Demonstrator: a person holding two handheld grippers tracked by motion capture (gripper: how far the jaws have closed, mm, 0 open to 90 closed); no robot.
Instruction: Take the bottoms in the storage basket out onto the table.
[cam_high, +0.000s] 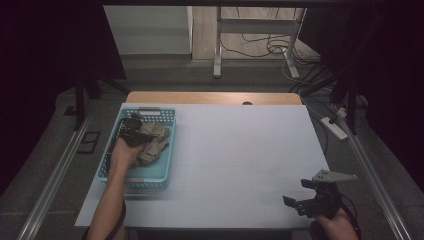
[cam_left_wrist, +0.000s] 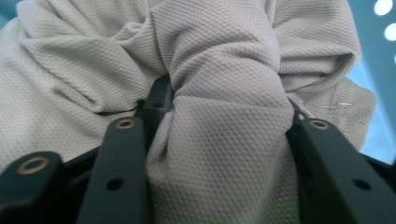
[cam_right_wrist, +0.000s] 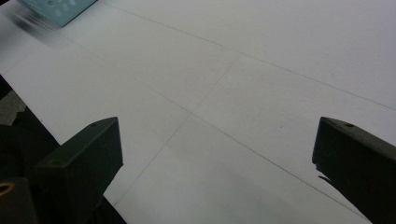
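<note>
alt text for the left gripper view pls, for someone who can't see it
Close-up of the left gripper with its two black jaws closed on a bunched fold of beige knit cloth, which bulges up between them. More of the crumpled cloth spreads behind, and the light-blue basket it lies in shows at the right edge.

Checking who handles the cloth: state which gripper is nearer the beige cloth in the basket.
Left. The left gripper is clamped on a fold of the beige cloth inside the blue basket; the right gripper hovers open at the table's near right corner.
</note>
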